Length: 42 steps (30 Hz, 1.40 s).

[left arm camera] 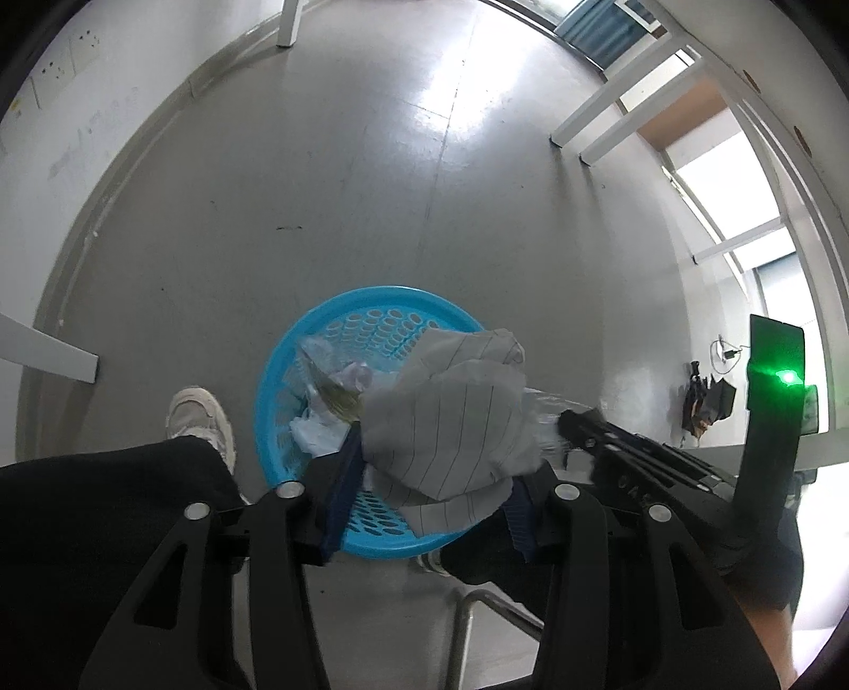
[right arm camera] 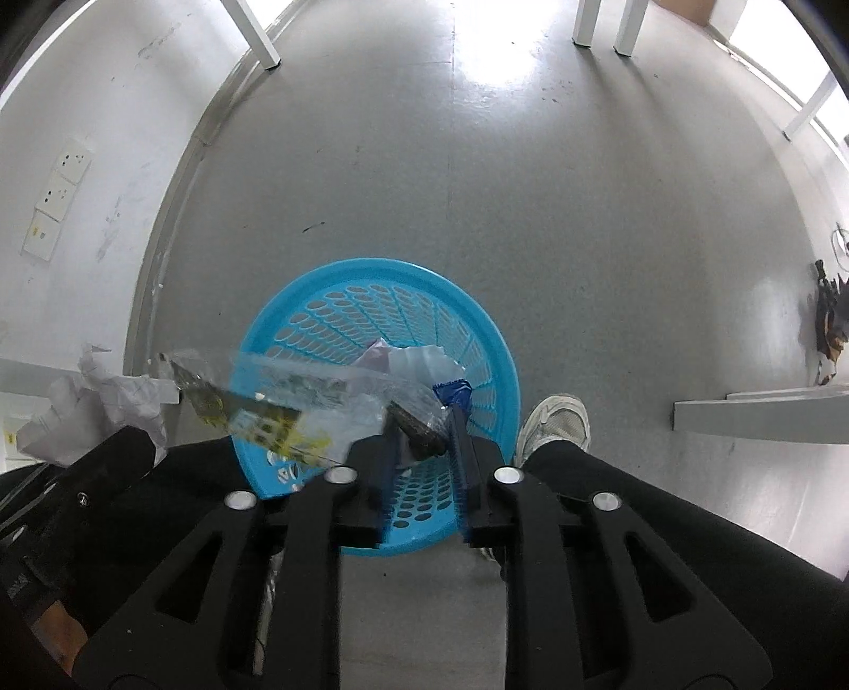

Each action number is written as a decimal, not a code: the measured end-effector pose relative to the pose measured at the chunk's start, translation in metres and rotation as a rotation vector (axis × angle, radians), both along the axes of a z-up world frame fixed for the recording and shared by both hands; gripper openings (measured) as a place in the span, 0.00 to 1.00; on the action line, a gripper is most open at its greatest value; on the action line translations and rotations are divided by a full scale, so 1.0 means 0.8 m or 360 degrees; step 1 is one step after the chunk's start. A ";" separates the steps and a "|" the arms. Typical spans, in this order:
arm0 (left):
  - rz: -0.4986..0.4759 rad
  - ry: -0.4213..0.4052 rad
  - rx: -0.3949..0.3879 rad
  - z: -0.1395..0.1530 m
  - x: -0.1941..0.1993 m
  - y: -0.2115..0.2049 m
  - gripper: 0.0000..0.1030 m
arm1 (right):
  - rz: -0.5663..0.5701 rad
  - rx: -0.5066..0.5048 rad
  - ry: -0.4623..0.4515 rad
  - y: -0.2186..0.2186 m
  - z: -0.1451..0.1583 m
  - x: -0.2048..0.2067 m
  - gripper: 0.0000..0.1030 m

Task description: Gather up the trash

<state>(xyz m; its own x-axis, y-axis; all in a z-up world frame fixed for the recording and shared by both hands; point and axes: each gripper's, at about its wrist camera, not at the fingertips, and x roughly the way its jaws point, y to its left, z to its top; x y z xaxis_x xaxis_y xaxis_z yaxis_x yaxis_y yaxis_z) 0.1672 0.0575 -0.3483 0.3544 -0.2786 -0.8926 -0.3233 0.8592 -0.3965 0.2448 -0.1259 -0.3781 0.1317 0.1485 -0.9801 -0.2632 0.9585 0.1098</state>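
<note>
A blue perforated basket (left arm camera: 297,345) (right arm camera: 493,339) stands on the grey floor, with crumpled paper and plastic lying inside it. My left gripper (left arm camera: 432,488) hangs over its near rim. A crumpled sheet of lined paper (left arm camera: 451,419) fills the gap between the pads and touches both. My right gripper (right arm camera: 422,456) is also over the basket with its jaws apart. A clear plastic wrapper (right arm camera: 297,403) with yellow print is blurred across the left rim, and its dark end lies loosely between the fingers. In the left wrist view the right gripper (left arm camera: 583,424) shows beside the paper.
A person's black trouser legs and white shoes (left arm camera: 201,419) (right arm camera: 557,424) flank the basket. White table legs (left arm camera: 589,127) (right arm camera: 265,48) stand further off, a wall with sockets (right arm camera: 58,196) runs along the left, and dark clutter (right arm camera: 828,324) lies at the right wall.
</note>
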 end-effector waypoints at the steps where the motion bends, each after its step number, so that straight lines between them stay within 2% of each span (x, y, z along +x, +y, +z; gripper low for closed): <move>1: -0.0013 -0.0005 -0.0002 0.000 0.003 -0.003 0.61 | -0.0007 0.0000 -0.0002 0.000 0.002 0.000 0.36; 2: -0.0024 -0.0013 0.0006 0.001 0.004 -0.005 0.65 | -0.0012 0.0001 -0.0006 0.000 0.002 -0.001 0.38; 6: -0.0050 -0.0045 0.0057 0.007 0.004 -0.010 0.66 | -0.0019 0.0011 -0.0001 -0.002 0.002 0.000 0.48; 14: -0.0030 -0.0073 0.0084 0.021 -0.006 -0.003 0.66 | 0.0027 0.0014 0.0007 -0.004 0.011 -0.010 0.53; 20: -0.0051 -0.0076 0.0148 0.038 -0.026 0.001 0.69 | 0.0054 0.0085 0.0027 -0.009 0.030 -0.033 0.61; 23: -0.0090 -0.0093 0.0187 0.053 -0.040 0.002 0.75 | 0.0086 0.0139 0.0021 -0.010 0.047 -0.053 0.66; 27: -0.0176 -0.0141 0.0252 0.073 -0.064 0.001 0.93 | 0.0130 0.0264 0.0004 -0.018 0.074 -0.084 0.79; 31: -0.0212 -0.0156 0.0258 0.083 -0.085 0.004 0.94 | 0.0175 0.0310 -0.0062 -0.027 0.102 -0.112 0.91; 42: -0.0232 -0.0136 0.0246 0.081 -0.095 0.009 0.94 | 0.0235 0.0331 -0.0103 -0.033 0.126 -0.141 0.92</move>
<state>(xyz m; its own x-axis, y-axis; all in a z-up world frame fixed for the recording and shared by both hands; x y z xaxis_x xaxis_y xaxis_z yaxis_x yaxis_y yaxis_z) 0.0912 0.0646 -0.2836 0.3964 -0.1946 -0.8972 -0.1623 0.9470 -0.2771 0.1321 -0.1522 -0.2775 0.1553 0.3683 -0.9166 -0.4112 0.8678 0.2790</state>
